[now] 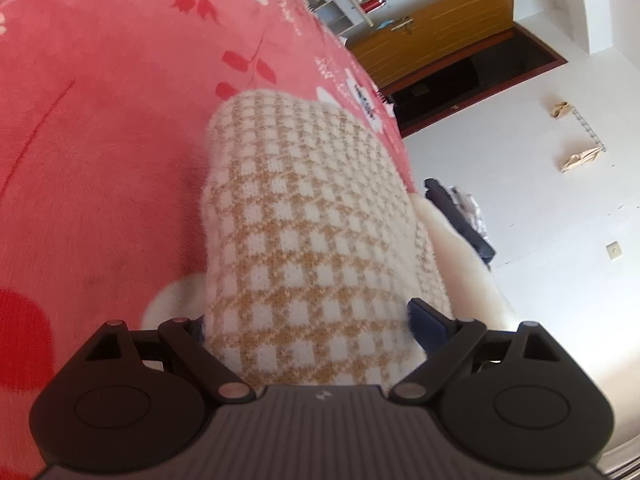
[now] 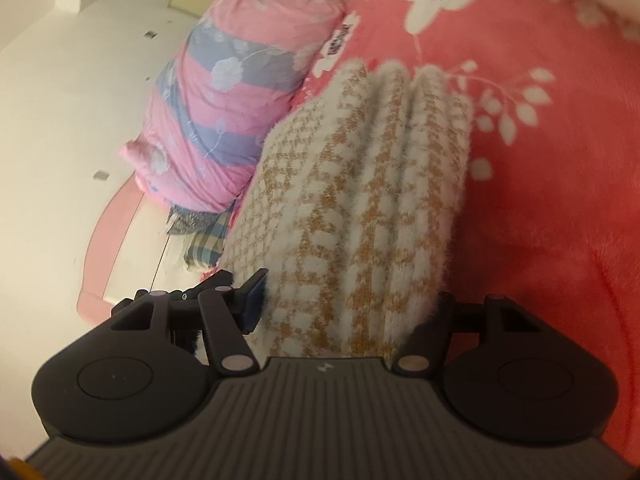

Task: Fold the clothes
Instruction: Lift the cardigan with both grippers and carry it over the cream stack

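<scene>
A folded cream sweater with a tan check pattern (image 1: pixel 304 200) lies as a thick bundle on the red flowered blanket (image 1: pixel 100 140). My left gripper (image 1: pixel 310 320) spans the near end of the bundle. Its blue right pad (image 1: pixel 424 316) presses into the knit, and the left finger is mostly hidden behind the fabric. In the right wrist view the same sweater (image 2: pixel 360 160) shows its stacked folds. My right gripper (image 2: pixel 348 304) is shut on that end, its left pad (image 2: pixel 256 300) against the side and its right finger buried in fuzz.
A pink and blue striped bundle of bedding (image 2: pixel 232 92) and a plaid cloth (image 2: pixel 206 244) lie at the bed's left edge, by a pink bed frame (image 2: pixel 104 220). A cream fluffy cloth (image 1: pixel 460 260), dark clothes on the floor (image 1: pixel 460 220), a wooden door (image 1: pixel 432 28) and a white shelf (image 1: pixel 340 4) lie beyond.
</scene>
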Demonstrator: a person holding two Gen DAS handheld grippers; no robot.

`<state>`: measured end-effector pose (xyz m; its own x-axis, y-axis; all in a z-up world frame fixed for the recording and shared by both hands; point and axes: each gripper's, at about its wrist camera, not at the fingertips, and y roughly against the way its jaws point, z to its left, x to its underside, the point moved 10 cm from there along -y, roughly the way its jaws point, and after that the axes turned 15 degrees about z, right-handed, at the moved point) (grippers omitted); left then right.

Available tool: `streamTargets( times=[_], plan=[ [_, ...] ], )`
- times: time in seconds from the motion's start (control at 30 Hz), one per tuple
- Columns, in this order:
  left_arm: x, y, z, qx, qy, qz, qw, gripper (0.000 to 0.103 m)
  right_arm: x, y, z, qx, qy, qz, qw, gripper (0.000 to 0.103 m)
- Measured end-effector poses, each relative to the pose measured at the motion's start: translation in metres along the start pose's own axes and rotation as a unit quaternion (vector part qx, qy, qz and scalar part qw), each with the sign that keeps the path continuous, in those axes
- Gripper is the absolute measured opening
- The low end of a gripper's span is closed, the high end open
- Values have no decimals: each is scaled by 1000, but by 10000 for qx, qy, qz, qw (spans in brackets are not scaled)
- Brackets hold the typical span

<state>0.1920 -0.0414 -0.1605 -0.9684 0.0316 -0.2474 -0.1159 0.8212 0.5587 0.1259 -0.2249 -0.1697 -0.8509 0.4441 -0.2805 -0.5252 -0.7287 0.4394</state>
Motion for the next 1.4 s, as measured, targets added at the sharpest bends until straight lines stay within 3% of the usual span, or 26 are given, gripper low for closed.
streamTargets(
  times=[0.23, 0.43, 0.7, 0.87, 1.03, 1.13, 1.27, 1.37, 1.4],
  plan=[
    [3, 29, -58, 219, -126, -201, 9995, 91, -9, 40, 53, 2, 672, 31, 9977, 60],
    [-14, 26, -151, 466, -566, -256, 9970, 92, -44, 108, 103, -169, 1247, -9, 9921, 60],
    [-54, -60, -268, 939, -1099, -54, 9895, 93, -121, 242, 120, 301, 1853, -194, 9820, 63],
    [-66, -120, -304, 1073, -1070, 272, 9881, 93, -170, 300, 87, 536, 1602, -155, 9855, 64],
    [-70, -171, -308, 1063, -1025, 648, 9869, 93, -195, 328, 46, 643, 1411, -22, 9879, 64],
    [-66, -207, -286, 870, -879, 866, 9885, 93, -198, 328, 9, 590, 1157, 51, 9915, 64],
    [-63, -249, -247, 660, -631, 1030, 9905, 92, -190, 298, -79, 618, 479, 255, 9966, 68],
    [-63, -248, -248, 827, -644, 1021, 9892, 92, -188, 294, -105, -48, 205, 96, 9997, 66],
    [-63, -248, -248, 882, -648, 1017, 9888, 92, -188, 296, -101, -49, 268, 87, 9996, 67]
  ],
)
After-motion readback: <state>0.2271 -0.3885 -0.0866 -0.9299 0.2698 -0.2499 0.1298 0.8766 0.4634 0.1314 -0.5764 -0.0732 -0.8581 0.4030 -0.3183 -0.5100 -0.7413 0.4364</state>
